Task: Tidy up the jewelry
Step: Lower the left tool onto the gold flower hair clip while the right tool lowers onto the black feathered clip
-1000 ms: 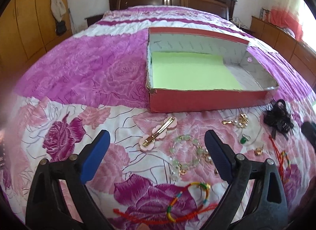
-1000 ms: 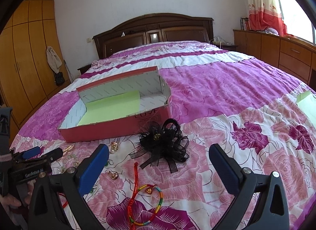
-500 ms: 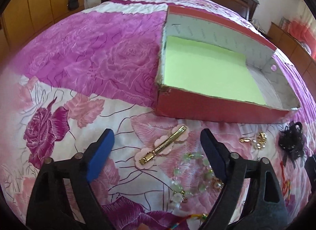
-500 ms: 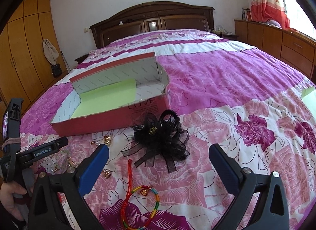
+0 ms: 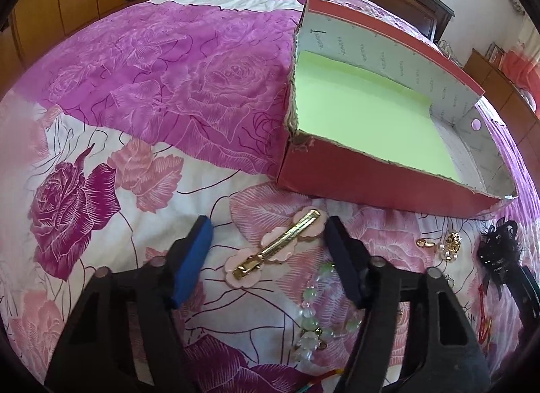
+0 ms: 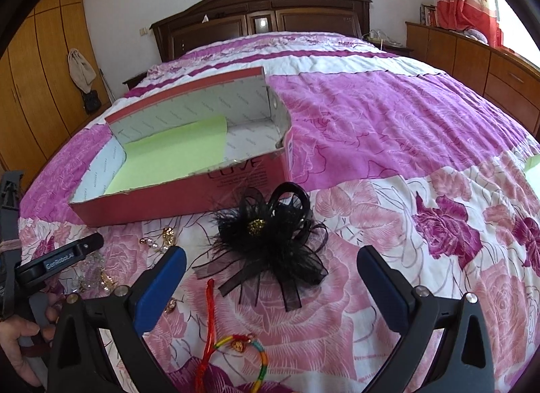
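A gold hair clip on pink flowers (image 5: 276, 247) lies on the bedspread between the blue pads of my left gripper (image 5: 268, 222). Its jaws are closing, and neither pad presses on the clip. A green bead bracelet (image 5: 314, 312) lies under the right finger. My right gripper (image 6: 271, 251) stands open, low over a black feather bow (image 6: 270, 234) that sits between its fingertips. A rainbow cord bracelet with a red string (image 6: 243, 352) lies just below the bow. The red box (image 5: 371, 183) with green paper inside lies open behind the jewelry.
Gold and pearl earrings (image 5: 449, 247) lie near the box's front wall (image 6: 168, 204). A finger of the left gripper (image 6: 67, 255) and the hand holding it (image 6: 20, 335) show at the left of the right wrist view. Wardrobes and a headboard ring the bed.
The left gripper has sunk towards the hair clip and its jaws have narrowed around it. The right gripper has moved closer to the black bow, still wide.
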The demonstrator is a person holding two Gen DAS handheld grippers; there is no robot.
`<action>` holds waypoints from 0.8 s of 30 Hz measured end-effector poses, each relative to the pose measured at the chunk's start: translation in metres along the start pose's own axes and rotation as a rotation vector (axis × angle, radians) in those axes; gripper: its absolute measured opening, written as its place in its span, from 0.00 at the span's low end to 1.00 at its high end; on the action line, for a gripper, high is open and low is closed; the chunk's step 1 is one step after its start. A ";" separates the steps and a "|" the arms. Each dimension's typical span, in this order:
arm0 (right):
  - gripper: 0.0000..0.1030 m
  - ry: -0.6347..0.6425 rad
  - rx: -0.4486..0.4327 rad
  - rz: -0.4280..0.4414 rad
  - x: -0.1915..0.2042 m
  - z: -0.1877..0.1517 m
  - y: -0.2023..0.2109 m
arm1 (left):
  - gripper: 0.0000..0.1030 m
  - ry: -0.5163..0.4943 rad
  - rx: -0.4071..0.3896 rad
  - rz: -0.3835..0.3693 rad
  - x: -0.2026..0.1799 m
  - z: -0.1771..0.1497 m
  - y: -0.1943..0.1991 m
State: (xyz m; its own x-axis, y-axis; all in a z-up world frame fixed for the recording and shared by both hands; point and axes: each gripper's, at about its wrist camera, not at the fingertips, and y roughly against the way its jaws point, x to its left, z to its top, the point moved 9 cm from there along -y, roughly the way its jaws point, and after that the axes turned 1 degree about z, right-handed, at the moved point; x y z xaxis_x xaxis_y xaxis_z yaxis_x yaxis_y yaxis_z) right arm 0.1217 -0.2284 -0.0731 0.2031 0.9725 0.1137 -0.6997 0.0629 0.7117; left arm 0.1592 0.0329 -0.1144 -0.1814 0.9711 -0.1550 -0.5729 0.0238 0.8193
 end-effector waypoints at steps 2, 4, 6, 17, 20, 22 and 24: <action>1.00 0.006 0.015 -0.004 0.001 0.002 -0.005 | 0.45 -0.010 -0.006 0.000 0.000 0.001 0.002; 1.00 0.016 0.028 -0.007 0.001 0.003 -0.011 | 0.41 -0.019 -0.011 -0.006 -0.001 0.001 0.003; 0.98 0.025 0.039 -0.009 0.002 0.003 -0.016 | 0.32 -0.020 -0.013 -0.017 0.000 0.002 0.003; 0.77 0.000 0.129 -0.006 -0.006 -0.009 -0.043 | 0.23 -0.121 0.035 -0.076 0.000 0.002 0.009; 0.73 -0.004 0.132 0.000 -0.006 -0.010 -0.043 | 0.24 -0.182 0.050 -0.071 -0.001 0.002 0.013; 0.69 -0.004 0.131 0.003 -0.006 -0.010 -0.043 | 0.27 -0.218 0.057 -0.050 0.001 0.000 0.015; 0.65 -0.005 0.133 0.004 -0.006 -0.010 -0.044 | 0.29 -0.245 0.069 -0.033 0.003 -0.005 0.015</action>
State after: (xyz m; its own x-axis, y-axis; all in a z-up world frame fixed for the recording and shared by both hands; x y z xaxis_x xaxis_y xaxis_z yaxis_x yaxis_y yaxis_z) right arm 0.1445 -0.2351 -0.1116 0.2042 0.9715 0.1201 -0.6038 0.0285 0.7966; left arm 0.1462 0.0348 -0.1048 0.0400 0.9979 -0.0509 -0.5181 0.0643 0.8529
